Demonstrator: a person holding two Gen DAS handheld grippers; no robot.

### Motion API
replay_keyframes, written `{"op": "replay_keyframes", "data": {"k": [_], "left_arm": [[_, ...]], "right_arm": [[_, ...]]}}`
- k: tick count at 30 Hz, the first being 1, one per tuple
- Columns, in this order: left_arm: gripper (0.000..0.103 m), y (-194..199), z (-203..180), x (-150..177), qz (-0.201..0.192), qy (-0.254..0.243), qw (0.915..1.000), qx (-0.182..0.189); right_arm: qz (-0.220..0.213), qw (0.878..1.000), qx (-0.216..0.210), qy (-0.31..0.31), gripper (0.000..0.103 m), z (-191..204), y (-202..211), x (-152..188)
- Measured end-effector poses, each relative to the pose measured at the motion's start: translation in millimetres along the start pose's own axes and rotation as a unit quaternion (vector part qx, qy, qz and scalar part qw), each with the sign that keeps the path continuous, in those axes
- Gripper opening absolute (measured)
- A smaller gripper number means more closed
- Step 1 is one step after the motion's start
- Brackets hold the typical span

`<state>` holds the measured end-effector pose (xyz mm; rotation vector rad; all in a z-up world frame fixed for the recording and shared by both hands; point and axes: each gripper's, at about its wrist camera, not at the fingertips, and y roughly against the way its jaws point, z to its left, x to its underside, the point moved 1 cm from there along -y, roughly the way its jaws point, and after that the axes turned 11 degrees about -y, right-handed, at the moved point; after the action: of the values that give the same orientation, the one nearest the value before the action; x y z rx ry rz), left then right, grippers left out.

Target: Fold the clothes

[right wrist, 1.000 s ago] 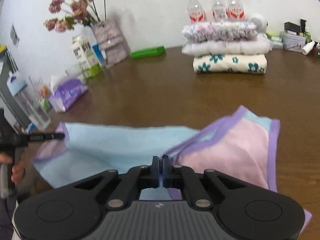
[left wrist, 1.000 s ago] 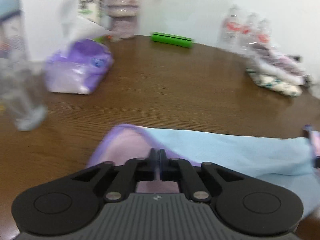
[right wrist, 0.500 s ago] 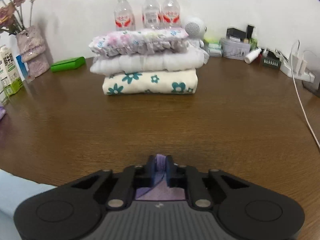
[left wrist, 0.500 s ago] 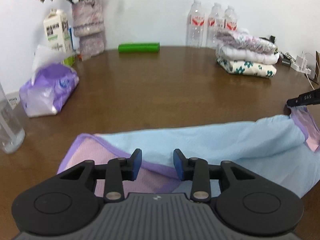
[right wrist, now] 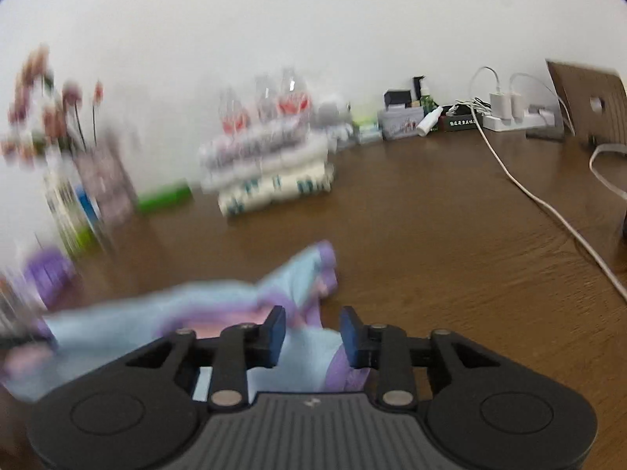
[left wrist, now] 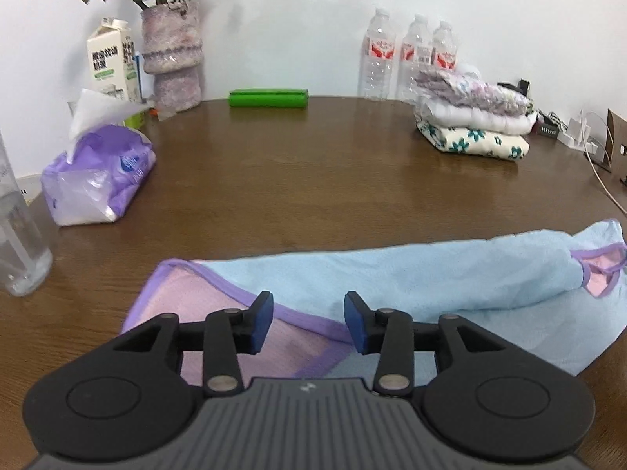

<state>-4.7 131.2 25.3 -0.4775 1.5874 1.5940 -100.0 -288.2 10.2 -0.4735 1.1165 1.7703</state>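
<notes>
Both tongs now let go, L tongs [left wrist: 307,323], R tongs [right wrist: 312,336], towel [left wrist: 411,274] on brown table [left wrist: 313,172]

blurred folded stack [right wrist: 270,172], flowers [right wrist: 43,90]

The left gripper [left wrist: 307,323] sits low over the near edge of the light blue cloth [left wrist: 411,274], its blue-padded jaws spread wide — nothing between them. The right gripper [right wrist: 312,337] hangs over the crumpled end of that same cloth, jaws likewise parted and gripping nothing — its view is smeared with motion blur.
</notes>
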Motion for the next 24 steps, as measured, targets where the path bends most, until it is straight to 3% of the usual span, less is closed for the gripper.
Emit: {"op": "replay_keyframes", "data": {"k": [3,5,7,10,11,13,15,18,20,23,24], "left_arm": [[0.047,0,1,-1,-0.002,0.002,1.0000,-0.006],[0.048,-2,-1,1,0.003,0.003,1.0000,-0.008],[0.048,-4,-1,4,0.010,0.006,0.9999,-0.010],[0.048,-8,-2,9,0.020,0.010,0.9997,-0.013],[0.048,-9,-2,10,0.024,0.012,0.9996,-0.014],[0.048,-9,-2,12,0.024,0.012,0.9996,-0.013],[0.048,-9,-1,13,0.023,0.011,0.9996,-0.011],[0.048,-5,2,14,0.022,0.011,0.9996,-0.014],[0.046,1,5,14,0.020,0.013,0.9995,-0.019],[0.047,17,10,14,0.005,0.021,0.9997,-0.011],[0.047,21,10,14,0.001,0.022,0.9997,-0.011]], "right_arm": [[0.043,0.995,-0.009,-0.091,0.042,-18,-32,-27],[0.103,0.984,-0.018,-0.147,0.038,-27,-62,-33],[0.135,0.974,-0.037,-0.176,0.003,-31,-83,-30],[0.075,0.975,-0.110,-0.178,0.001,-23,-70,-30],[0.054,0.976,-0.115,-0.177,0.001,-24,-65,-30],[0.042,0.982,-0.080,-0.168,0.003,-34,-64,-25],[0.069,0.986,-0.034,-0.149,0.005,-42,-72,-17],[0.050,0.996,-0.017,-0.070,0.026,-29,-58,-11],[0.045,0.999,0.000,-0.016,0.034,-19,-44,-12],[0.031,0.998,0.017,0.044,0.029,-9,-26,-16],[0.030,0.998,0.011,0.063,0.021,-3,-24,-17]]}}
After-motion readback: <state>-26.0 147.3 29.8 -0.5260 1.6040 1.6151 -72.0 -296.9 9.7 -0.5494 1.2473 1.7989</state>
